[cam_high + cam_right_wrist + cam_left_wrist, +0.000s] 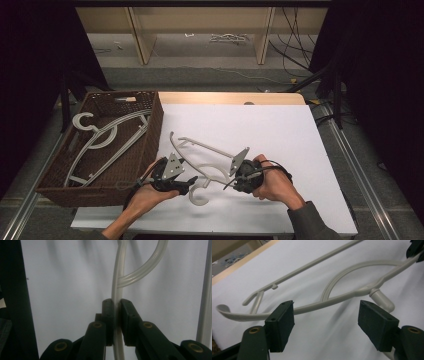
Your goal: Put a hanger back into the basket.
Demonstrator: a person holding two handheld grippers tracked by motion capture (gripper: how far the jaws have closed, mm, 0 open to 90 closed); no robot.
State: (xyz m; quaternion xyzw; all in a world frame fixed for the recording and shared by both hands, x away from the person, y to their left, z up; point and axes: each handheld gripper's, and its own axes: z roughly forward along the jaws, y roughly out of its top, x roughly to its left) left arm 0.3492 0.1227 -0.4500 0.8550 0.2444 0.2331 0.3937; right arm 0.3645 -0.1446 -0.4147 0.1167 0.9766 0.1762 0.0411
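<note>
Hanger (200,150) is being pinched by right gripper (116,315), left gripper (325,322) being held wide around its arm, ungripped; basket (150,135) transfer pending.

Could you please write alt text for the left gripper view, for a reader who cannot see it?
The left gripper stands open, its two black padded jaws either side of one arm of a pale grey plastic hanger lying on a white table, not pressing it. The hanger's hook neck sits near the right pad, and its straight bar runs behind.
</note>
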